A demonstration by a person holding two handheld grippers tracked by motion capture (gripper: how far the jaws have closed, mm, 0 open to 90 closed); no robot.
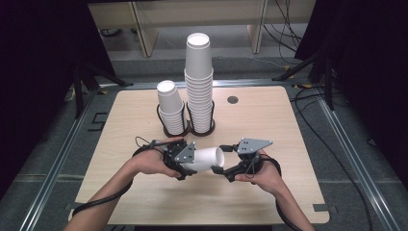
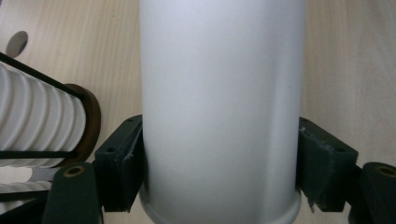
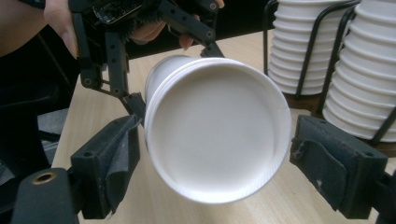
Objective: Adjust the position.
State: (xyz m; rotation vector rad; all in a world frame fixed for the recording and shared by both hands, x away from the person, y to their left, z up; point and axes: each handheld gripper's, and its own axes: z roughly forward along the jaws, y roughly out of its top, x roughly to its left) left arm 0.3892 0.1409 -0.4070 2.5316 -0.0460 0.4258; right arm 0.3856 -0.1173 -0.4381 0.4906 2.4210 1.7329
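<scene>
White paper cup (image 1: 206, 159), lying sideways above the table (image 1: 269, 202), clamped near its base in the left gripper (image 1: 185, 162). Right gripper (image 1: 222, 169) at the rim, jaws apart, not touching. Step: handover or separating nested cups. Next, probably: right jaws close on the rim.

Two tongs (image 1: 192, 161) (image 1: 226, 169); two cup stacks (image 1: 172, 109) (image 1: 199, 82); one held cup (image 1: 208, 159); one table (image 1: 269, 125).
</scene>
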